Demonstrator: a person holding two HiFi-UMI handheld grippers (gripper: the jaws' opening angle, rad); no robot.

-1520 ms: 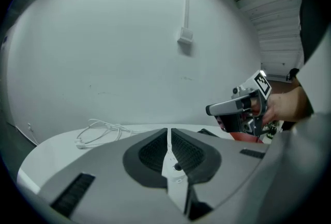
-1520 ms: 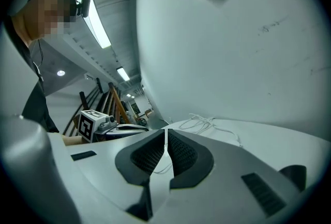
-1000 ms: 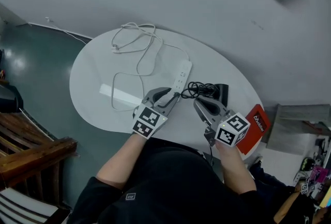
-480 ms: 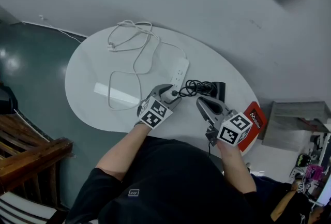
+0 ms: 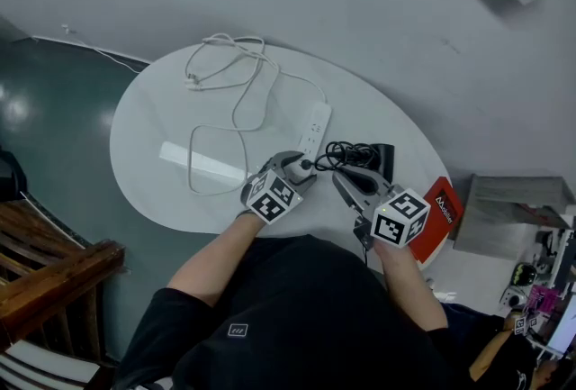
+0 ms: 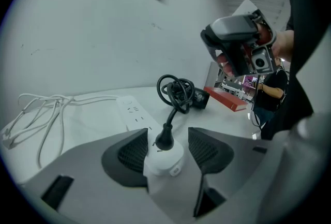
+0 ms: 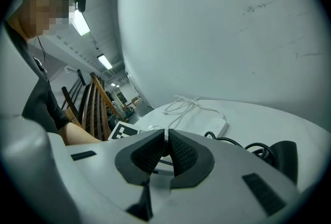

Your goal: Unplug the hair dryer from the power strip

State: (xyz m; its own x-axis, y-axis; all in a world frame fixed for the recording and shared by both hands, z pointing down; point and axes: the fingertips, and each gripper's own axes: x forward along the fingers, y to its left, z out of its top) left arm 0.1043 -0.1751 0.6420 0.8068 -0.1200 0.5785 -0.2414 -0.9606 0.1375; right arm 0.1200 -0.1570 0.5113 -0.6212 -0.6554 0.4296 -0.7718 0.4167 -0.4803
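Plug of black moulded plastic (image 6: 164, 140) sits seated in the near end of the long white power strip (image 6: 132, 112), which lies on the white oval table (image 5: 162, 136) just ahead of the person. Its black cord (image 6: 176, 91) rises in a tight coil and runs to the black hair dryer (image 5: 384, 158), lying just beyond on the person's right side of the table. The left gripper (image 6: 166, 146) straddles that end of the power strip. Its jaws have just been opening and stand wide, with the strip's end and the plug between the pads but not clamped. The right gripper (image 7: 166, 140) hovers beside the coil with its jaws closed together on nothing. The task looks to be at the approach, with the plug not yet pulled. The next move probably calls for the left jaws to close on the strip's body and pin it to the table. The right jaws would then open, take the plug by its sides and draw it straight out along its prongs, not by the cord. A loose white cable (image 5: 225, 73) trails across the far side, and a red box (image 5: 445, 210) lies at the table's edge, both well clear.
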